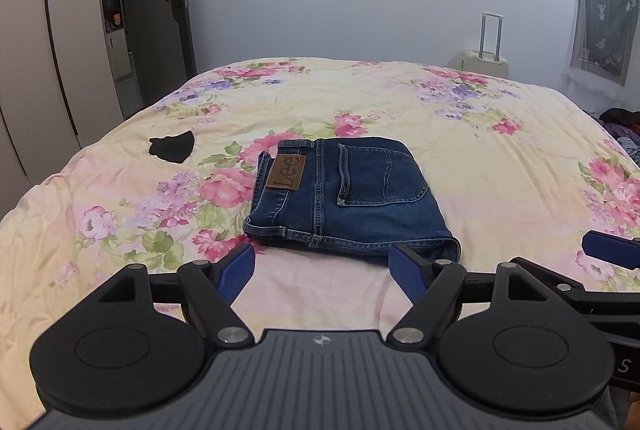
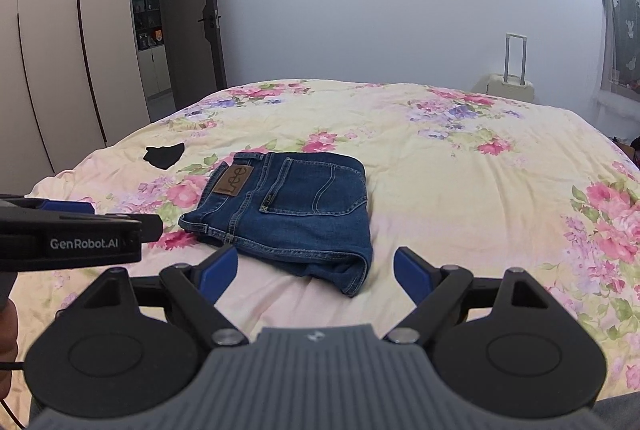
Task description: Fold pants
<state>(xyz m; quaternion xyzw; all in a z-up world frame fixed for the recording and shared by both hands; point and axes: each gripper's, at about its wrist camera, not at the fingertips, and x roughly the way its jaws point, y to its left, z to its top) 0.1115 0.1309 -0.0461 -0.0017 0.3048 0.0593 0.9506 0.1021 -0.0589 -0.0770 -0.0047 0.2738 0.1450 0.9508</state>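
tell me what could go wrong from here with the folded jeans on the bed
1. The jeans lie folded on a soft, wrinkled floral quilt; a nudge from either open gripper, left or right, both close to the near edge, could undo the fold.
2. The near right corner looks loose and bulging, so the layers might spring apart.
3. The black cloth lies apart to the left and could be swept up if the jeans are slid that way.

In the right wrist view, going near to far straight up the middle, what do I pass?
Right tool, open and empty → folded jeans → bare floral bedspread → far wall. The black cloth and suitcase lie off to the sides.
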